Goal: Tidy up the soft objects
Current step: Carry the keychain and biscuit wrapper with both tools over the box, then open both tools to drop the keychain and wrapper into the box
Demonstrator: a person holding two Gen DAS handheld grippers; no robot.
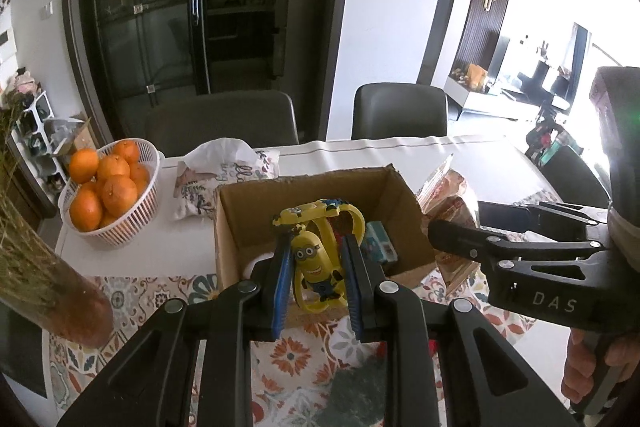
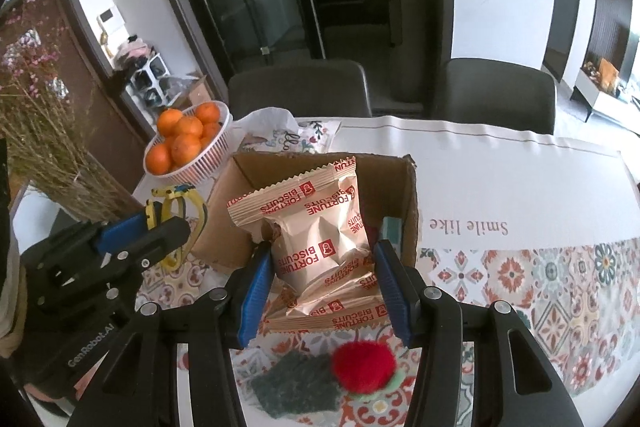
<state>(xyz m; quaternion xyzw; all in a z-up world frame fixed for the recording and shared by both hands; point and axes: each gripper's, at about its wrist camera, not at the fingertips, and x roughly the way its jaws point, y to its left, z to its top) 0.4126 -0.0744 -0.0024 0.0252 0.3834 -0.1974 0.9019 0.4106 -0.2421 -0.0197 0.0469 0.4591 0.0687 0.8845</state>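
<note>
Soft things here are a yellow cartoon toy (image 1: 316,259) and a bunch of biscuit packets (image 2: 316,247), each held over an open cardboard box (image 1: 256,211) on the table (image 1: 472,159).

From the left wrist camera, the left gripper (image 1: 317,263) pinches the yellow toy between its blue pads (image 1: 282,283), the toy's loop-shaped arms sticking up above the fingers. The toy hangs in front of the box's near wall. Inside the box lies a small blue-green packet (image 1: 380,247). To the left stand a white basket (image 1: 132,223) of oranges (image 1: 116,187) and a printed cushion (image 1: 224,175) behind the box. The right gripper (image 1: 452,231) reaches in from the right edge, a hand (image 1: 588,367) on its handle; its jaws cannot be judged from here. A patterned cloth (image 1: 288,355) covers the near table.

From the right wrist camera, the right gripper (image 2: 320,271) is clamped on the shiny biscuit packets, which bulge between its blue pads (image 2: 256,291) and hang just in front of the box (image 2: 244,187). Below them on the patterned cloth (image 2: 520,275) lie a red pom-pom (image 2: 364,363) and a dark green scrubbing pad (image 2: 296,383), touching each other. The left gripper (image 2: 160,223) shows at the left with the yellow toy (image 2: 180,211) in its grip, beside the box. Dried flowers (image 2: 44,131) stand at far left.
</note>
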